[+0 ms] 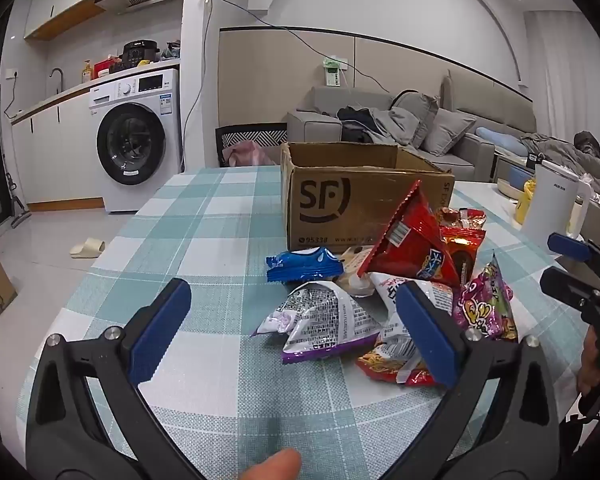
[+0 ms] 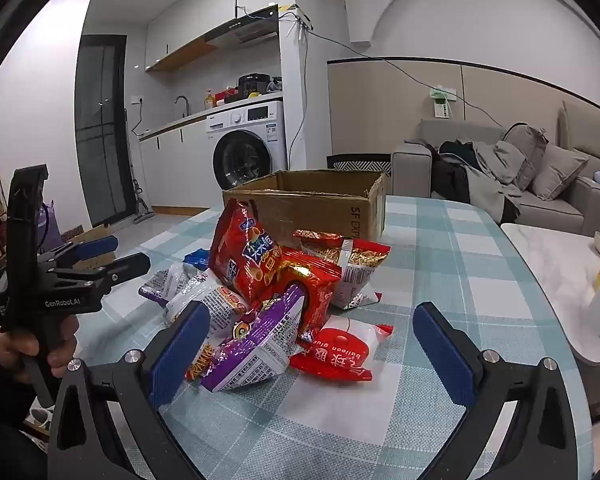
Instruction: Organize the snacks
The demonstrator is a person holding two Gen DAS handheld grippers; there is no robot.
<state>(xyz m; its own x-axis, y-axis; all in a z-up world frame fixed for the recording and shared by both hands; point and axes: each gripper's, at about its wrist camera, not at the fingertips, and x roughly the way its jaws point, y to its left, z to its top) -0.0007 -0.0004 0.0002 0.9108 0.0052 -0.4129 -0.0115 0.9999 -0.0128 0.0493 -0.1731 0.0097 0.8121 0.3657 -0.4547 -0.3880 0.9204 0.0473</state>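
The left tongs (image 1: 292, 316) are held wide, low over the teal-checked desk (image 1: 204, 232). The right tongs (image 2: 312, 344) are likewise spread, empty, facing the heap of crinkled foil snack packets (image 2: 284, 280).

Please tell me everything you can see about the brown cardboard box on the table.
The brown corrugated cardboard box stands upright on the teal-and-white checked tablecloth, behind the pile of snack packets. Its top is open, with the flaps folded down or torn, so the rim looks ragged. A large dark "SF" logo and small printed numbers mark the side towards the left wrist camera; another side reads "SF EXP". The cardboard looks worn and creased. The tall red snack bag stands in front of it; actual contact is unclear. Its inside is hidden.
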